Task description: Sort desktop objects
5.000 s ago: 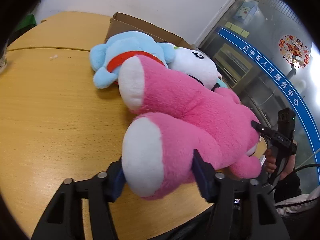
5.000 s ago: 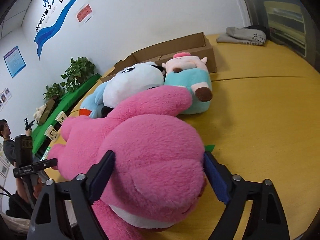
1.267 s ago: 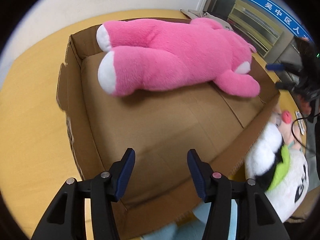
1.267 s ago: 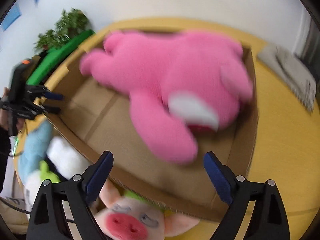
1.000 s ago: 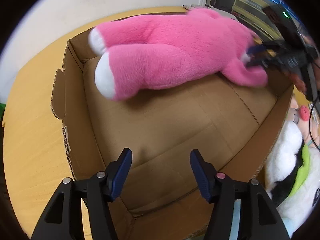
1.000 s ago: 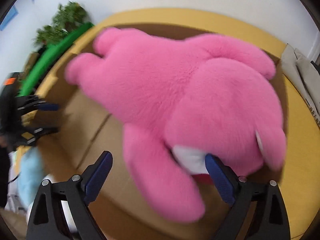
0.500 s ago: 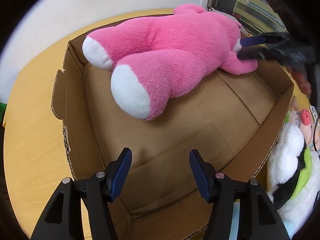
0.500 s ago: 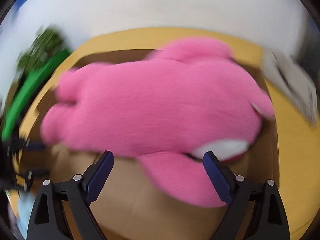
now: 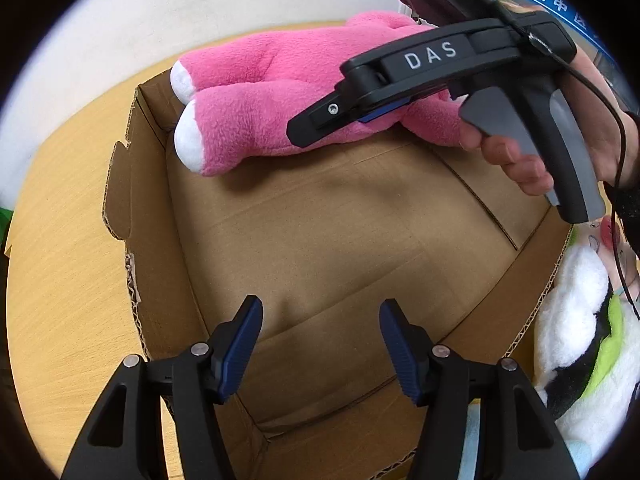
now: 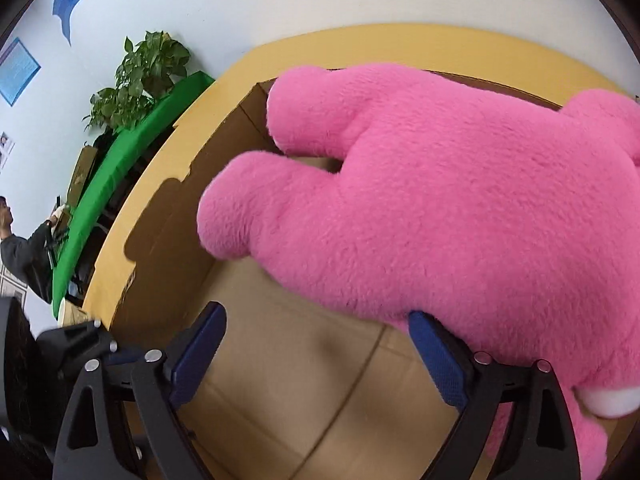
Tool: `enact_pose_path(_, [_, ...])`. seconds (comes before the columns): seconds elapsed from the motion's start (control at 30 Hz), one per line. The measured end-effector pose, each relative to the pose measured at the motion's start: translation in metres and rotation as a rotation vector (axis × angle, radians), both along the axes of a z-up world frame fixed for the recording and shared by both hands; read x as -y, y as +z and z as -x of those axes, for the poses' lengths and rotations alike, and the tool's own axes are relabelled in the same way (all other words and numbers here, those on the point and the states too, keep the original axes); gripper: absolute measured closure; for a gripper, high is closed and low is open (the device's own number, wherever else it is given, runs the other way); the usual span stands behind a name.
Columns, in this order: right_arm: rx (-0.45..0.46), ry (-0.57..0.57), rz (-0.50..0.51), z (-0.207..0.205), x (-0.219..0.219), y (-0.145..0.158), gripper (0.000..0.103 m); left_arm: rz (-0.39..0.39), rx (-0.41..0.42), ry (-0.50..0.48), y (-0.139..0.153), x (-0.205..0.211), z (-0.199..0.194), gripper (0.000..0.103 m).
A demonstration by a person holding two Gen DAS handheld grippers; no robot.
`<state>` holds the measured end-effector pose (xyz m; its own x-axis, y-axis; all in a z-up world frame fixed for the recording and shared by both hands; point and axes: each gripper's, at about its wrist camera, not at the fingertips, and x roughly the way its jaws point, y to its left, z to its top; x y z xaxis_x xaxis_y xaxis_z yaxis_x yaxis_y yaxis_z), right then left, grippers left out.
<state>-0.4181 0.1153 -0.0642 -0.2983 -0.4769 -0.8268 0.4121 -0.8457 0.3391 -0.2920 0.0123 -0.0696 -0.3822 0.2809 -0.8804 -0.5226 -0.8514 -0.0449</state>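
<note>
Pink plush toy point(image 9: 280, 96) with white foot pads lies stretched along the far side inside the cardboard box point(image 9: 152, 216), its fur thick and fuzzy. Right gripper point(image 10: 316, 344) hovers beside its body, fingers spread wide, holding nothing. Left gripper point(image 9: 320, 340) hangs over the box's bare floor, fingers also wide apart. A white-and-green plush point(image 9: 580, 344) sits outside the box on the wooden table point(image 9: 60, 280).

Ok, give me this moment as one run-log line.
pink plush bear: lying in cardboard box | left gripper: open, empty, over box | right gripper: open, against bear | panda plush: outside box
</note>
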Motion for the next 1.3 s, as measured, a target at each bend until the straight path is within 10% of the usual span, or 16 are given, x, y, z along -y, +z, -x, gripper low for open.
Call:
enact_pose_path(0.3, [-0.127, 0.111, -0.012, -0.101, -0.053, 0.067, 0.003, -0.115, 0.049, 0.013, 0.014, 0.015, -0.006, 0.044])
enact_pose_path(0.53, [-0.280, 0.043, 0.034, -0.240, -0.139, 0.150, 0.000, -0.241, -0.120, 0.119, 0.092, 0.064, -0.081, 0.040])
enact_pose_path(0.63, [-0.284, 0.036, 0.067, -0.297, -0.152, 0.163, 0.000, -0.295, -0.139, 0.137, 0.109, 0.082, -0.127, 0.023])
enact_pose_path(1.03, [-0.246, 0.103, 0.092, -0.354, 0.008, 0.078, 0.006, -0.403, 0.103, 0.248, 0.000, 0.117, -0.211, 0.024])
enact_pose_path(1.3, [-0.274, 0.057, -0.280, -0.358, 0.004, 0.040, 0.022, -0.509, 0.148, 0.280, -0.029, 0.130, -0.218, 0.025])
